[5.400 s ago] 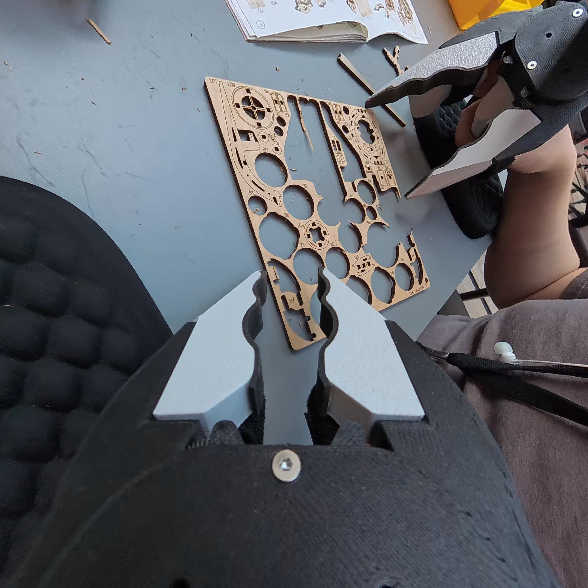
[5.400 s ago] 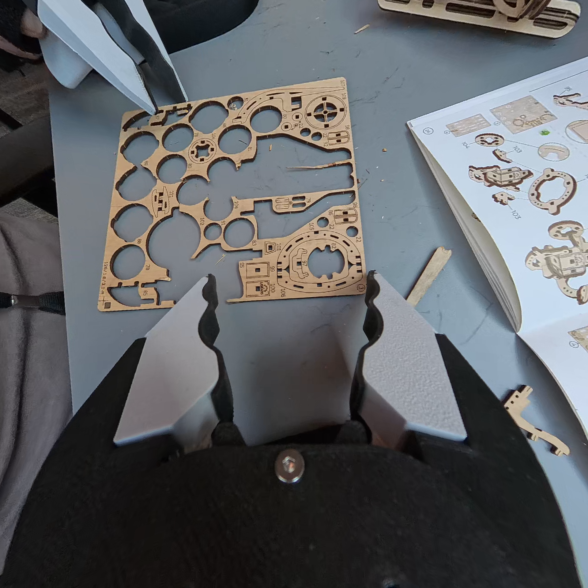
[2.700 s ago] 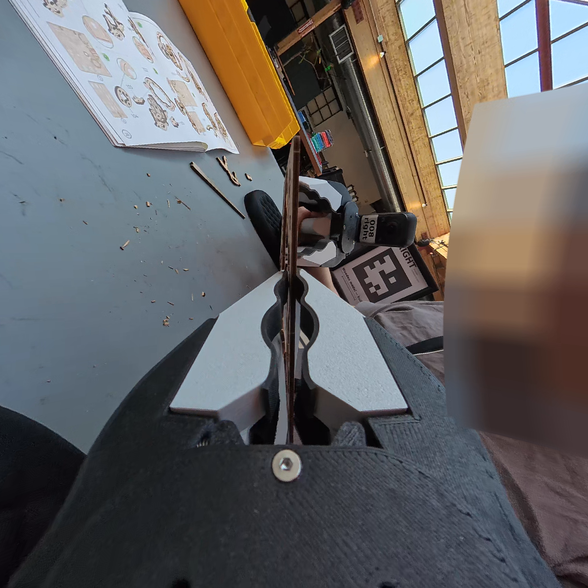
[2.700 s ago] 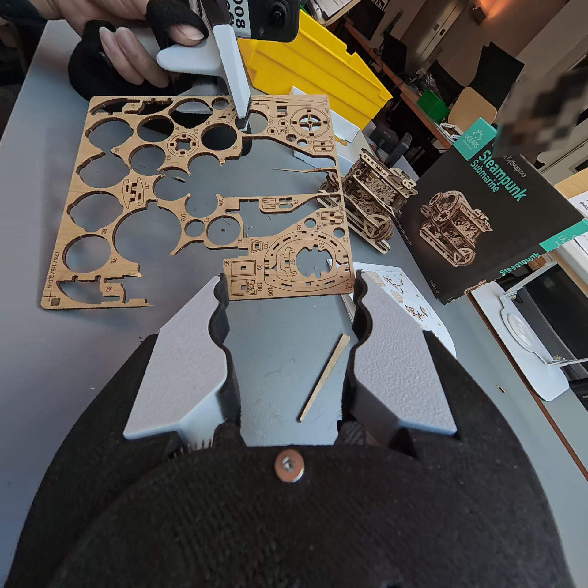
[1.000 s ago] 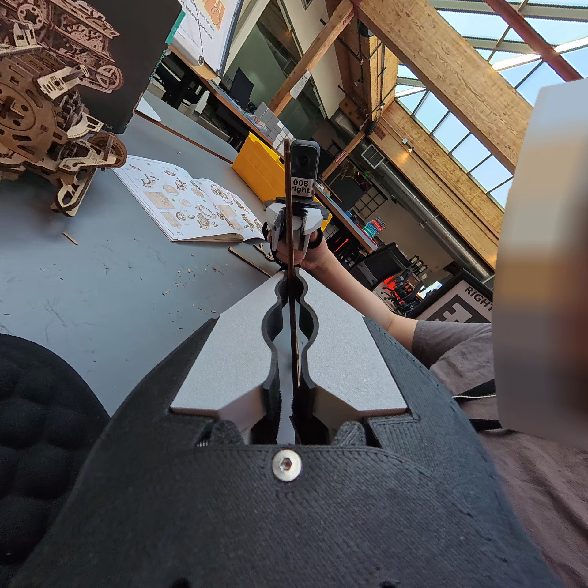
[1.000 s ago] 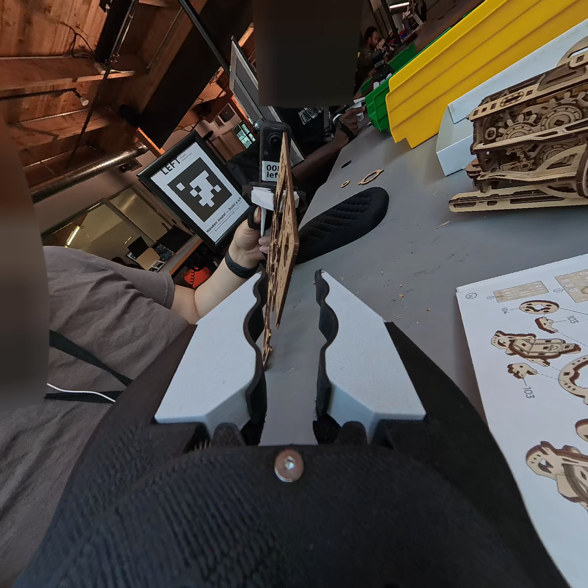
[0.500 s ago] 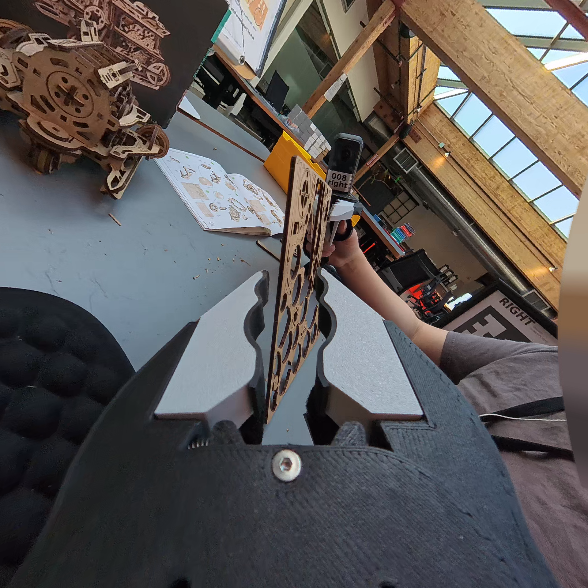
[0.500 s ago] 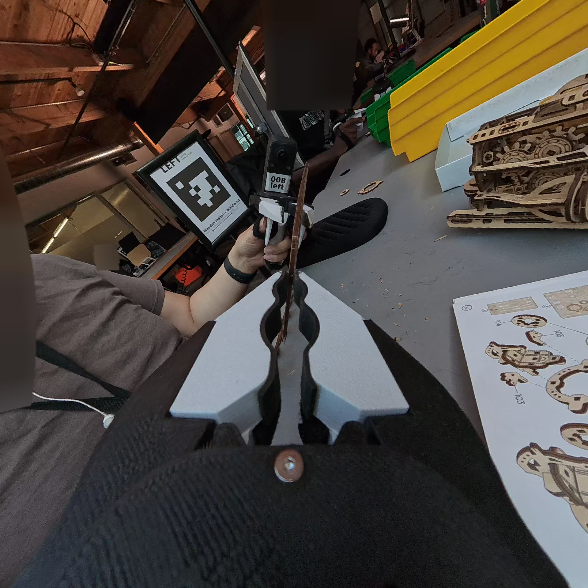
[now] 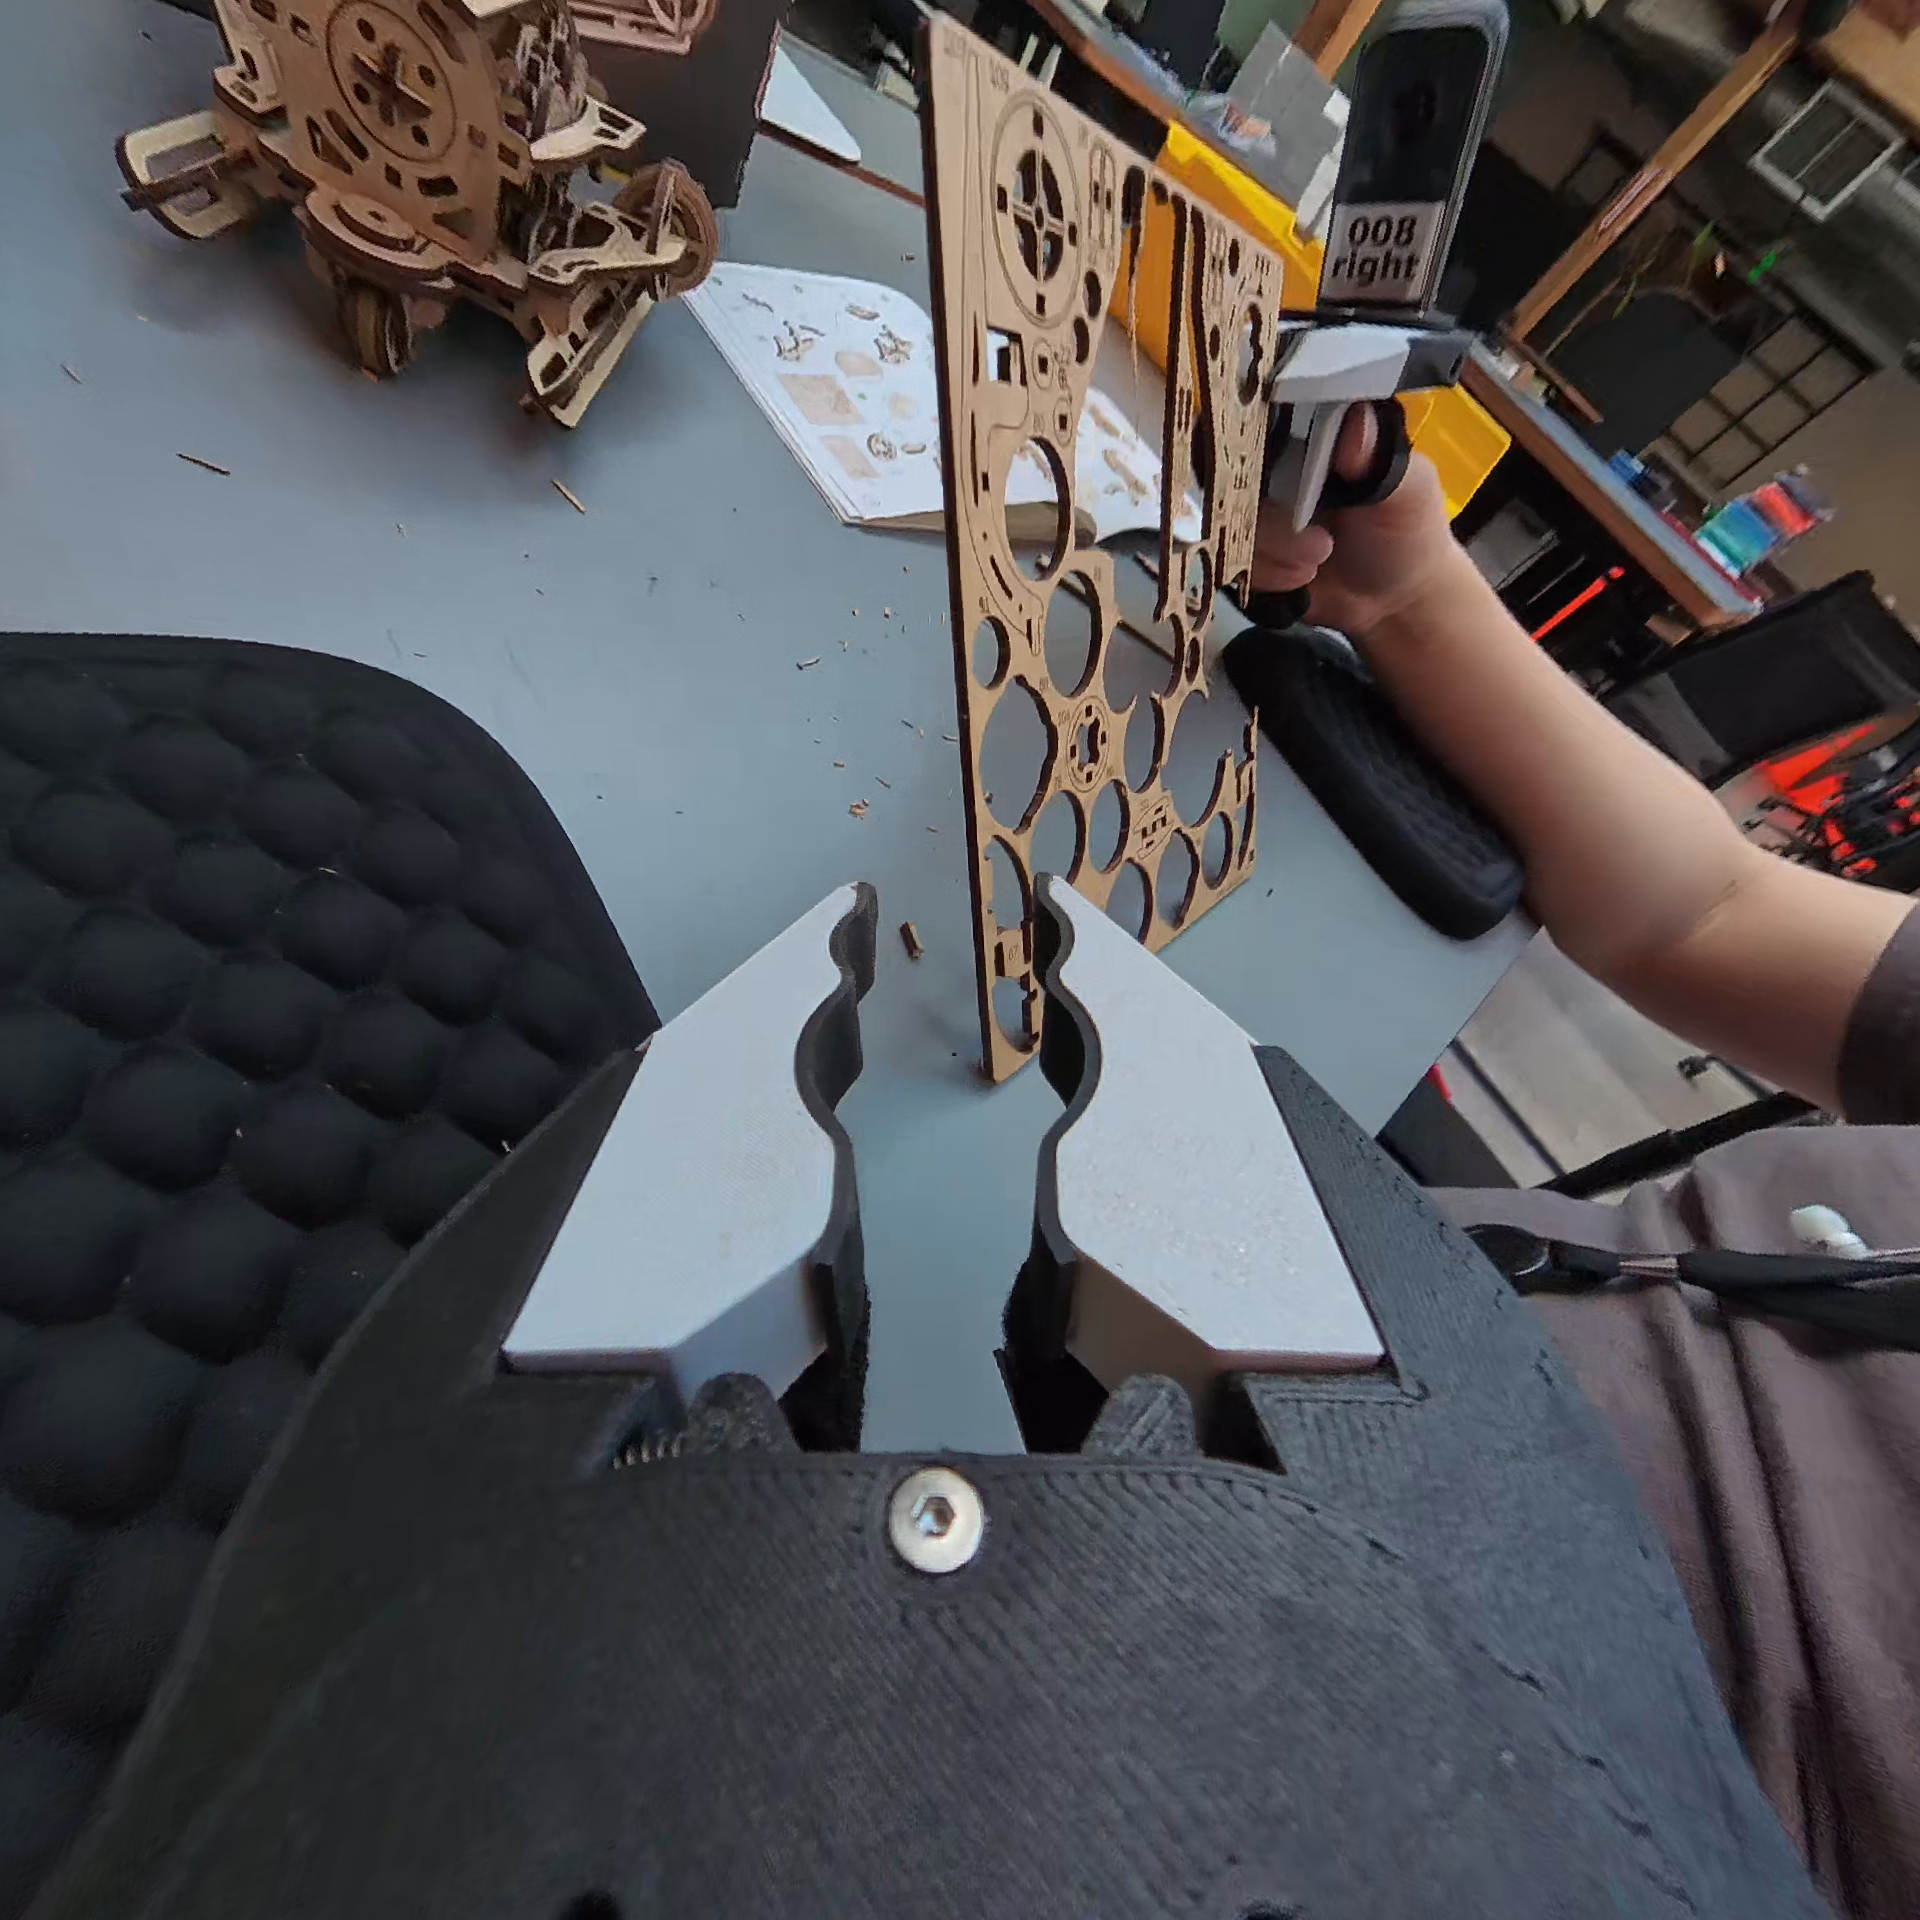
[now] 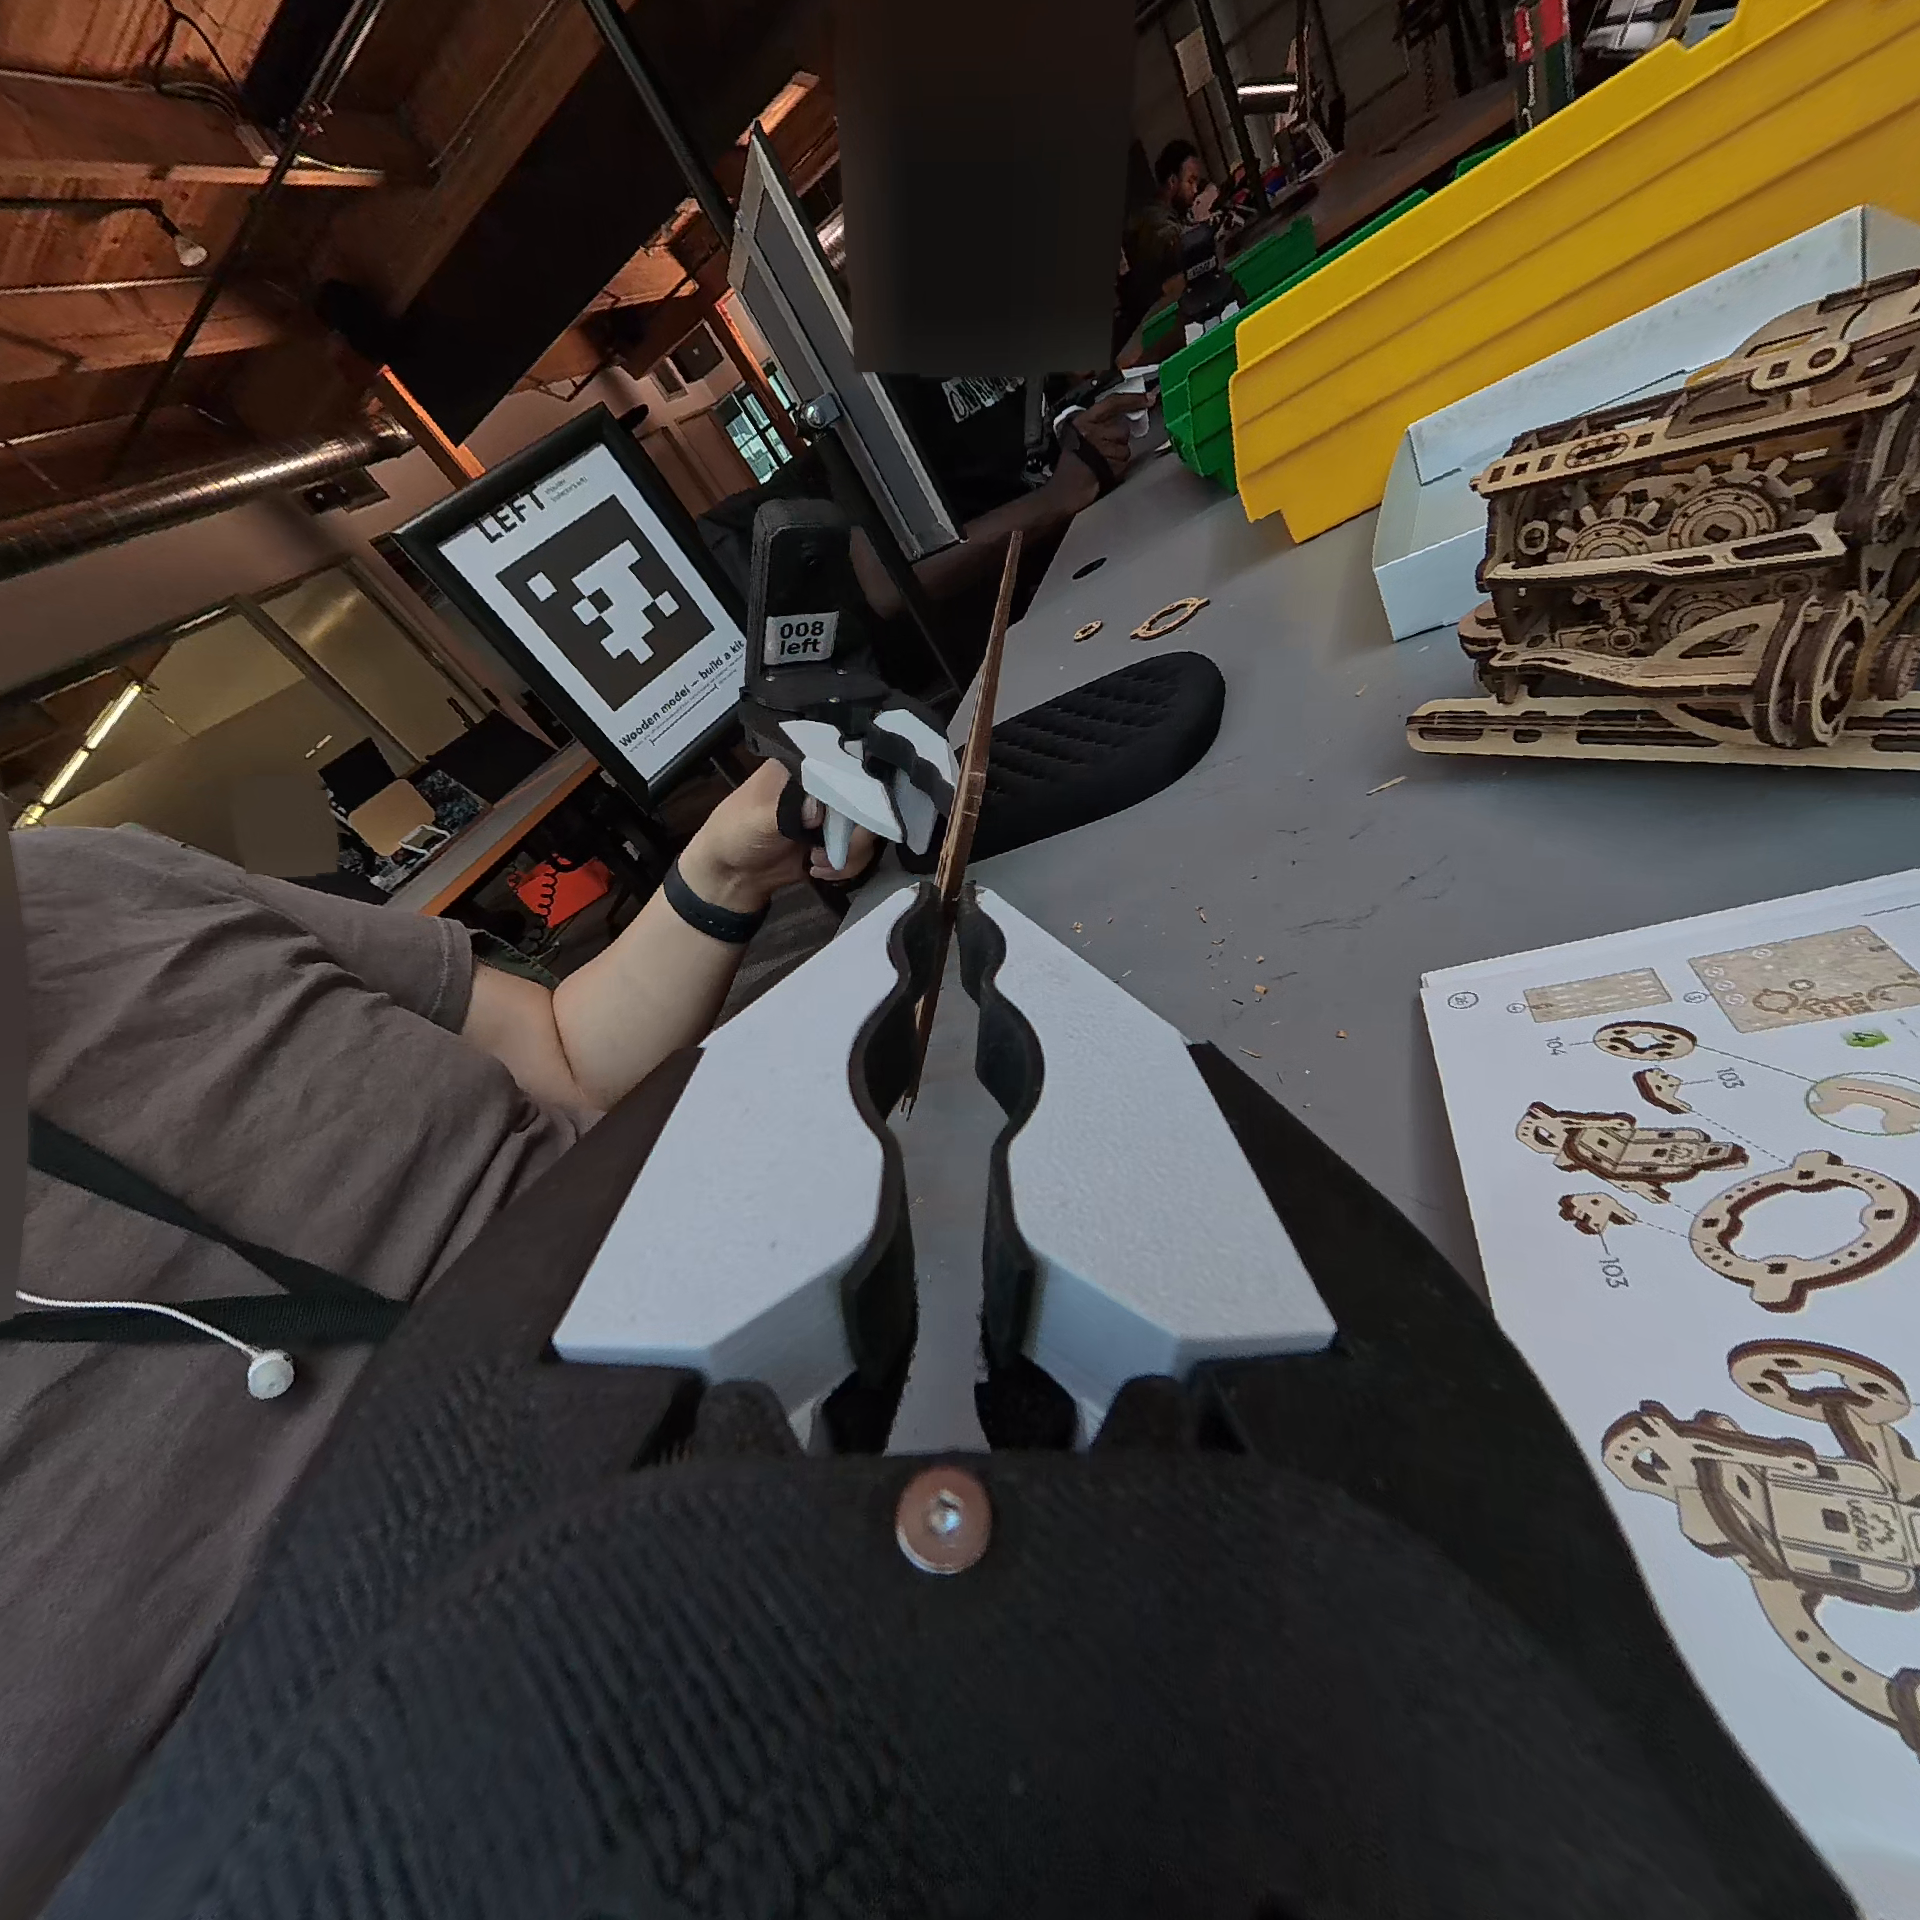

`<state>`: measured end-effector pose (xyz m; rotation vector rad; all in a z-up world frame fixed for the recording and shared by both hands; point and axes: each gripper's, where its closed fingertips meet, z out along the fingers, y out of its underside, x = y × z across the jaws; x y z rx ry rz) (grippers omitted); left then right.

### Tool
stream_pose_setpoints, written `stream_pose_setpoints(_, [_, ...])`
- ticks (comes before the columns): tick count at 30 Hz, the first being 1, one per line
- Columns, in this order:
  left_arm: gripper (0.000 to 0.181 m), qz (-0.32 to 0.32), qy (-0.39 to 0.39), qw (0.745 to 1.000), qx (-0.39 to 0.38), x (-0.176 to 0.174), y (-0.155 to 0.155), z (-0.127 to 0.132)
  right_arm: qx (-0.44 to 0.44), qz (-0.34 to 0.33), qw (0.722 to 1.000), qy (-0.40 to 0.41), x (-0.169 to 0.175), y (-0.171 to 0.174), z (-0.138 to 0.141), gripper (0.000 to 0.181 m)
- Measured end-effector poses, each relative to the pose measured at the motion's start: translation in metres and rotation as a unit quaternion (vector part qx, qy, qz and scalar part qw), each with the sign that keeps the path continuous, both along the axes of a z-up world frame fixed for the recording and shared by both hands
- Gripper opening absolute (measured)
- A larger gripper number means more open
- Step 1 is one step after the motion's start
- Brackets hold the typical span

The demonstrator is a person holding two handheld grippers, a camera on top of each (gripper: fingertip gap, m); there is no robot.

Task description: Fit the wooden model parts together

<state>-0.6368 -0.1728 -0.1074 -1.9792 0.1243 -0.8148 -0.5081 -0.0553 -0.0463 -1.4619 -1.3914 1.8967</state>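
A thin wooden parts sheet (image 9: 964, 312) with many punched-out holes stands on edge over the grey table (image 9: 623, 623). My right gripper (image 10: 943, 899) is shut on the sheet's far edge. In the right wrist view the sheet (image 10: 982, 707) shows edge-on between the fingers. My left gripper (image 9: 951, 904) is open. The sheet's near lower corner lies between its fingers, close to the right finger (image 9: 1143, 1143), unclamped. The right gripper also shows in the left wrist view (image 9: 1262, 410), and the left gripper in the right wrist view (image 10: 899, 800).
An assembled wooden model (image 9: 416, 177) stands at the back of the table, also in the right wrist view (image 10: 1683, 592). An open instruction booklet (image 10: 1714, 1195) lies flat. Black wrist pads (image 9: 208, 935) (image 9: 1371, 790) lie near the table edge. Yellow bins (image 10: 1558, 260) line the far side. The left gripper's tips are roughly 20 cm from the right gripper's. Both grippers' tips are roughly 20 cm from the assembled wooden model (image 9: 416, 177).
My left gripper picked the sheet off the table and raised it on edge, then opened and let go as my right gripper shut on the far edge. The sheet now faces the left camera.
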Motion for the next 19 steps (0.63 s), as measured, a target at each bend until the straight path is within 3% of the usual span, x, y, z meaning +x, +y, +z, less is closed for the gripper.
stream_pose_setpoints(4, [0.048, -0.042, 0.037, 0.998, -0.004, 0.015, -0.004, -0.006, 0.005, -0.003, 1.0, -0.002, 0.0, 0.001, -0.001, 0.001])
stream_pose_setpoints(9, [0.048, -0.078, 0.124, 0.989, 0.001, 0.028, -0.011, -0.019, 0.006, -0.003, 1.0, -0.003, 0.0, 0.001, -0.002, 0.001])
stream_pose_setpoints(13, [0.044, -0.066, 0.207, 0.976, 0.016, 0.03, -0.011, -0.03, 0.009, -0.002, 1.0, -0.007, -0.001, 0.0, -0.003, 0.002])
stream_pose_setpoints(19, [0.041, -0.073, 0.221, 0.972, 0.006, 0.034, -0.013, -0.037, 0.013, 0.0, 1.0, -0.013, -0.002, -0.001, -0.007, 0.002])
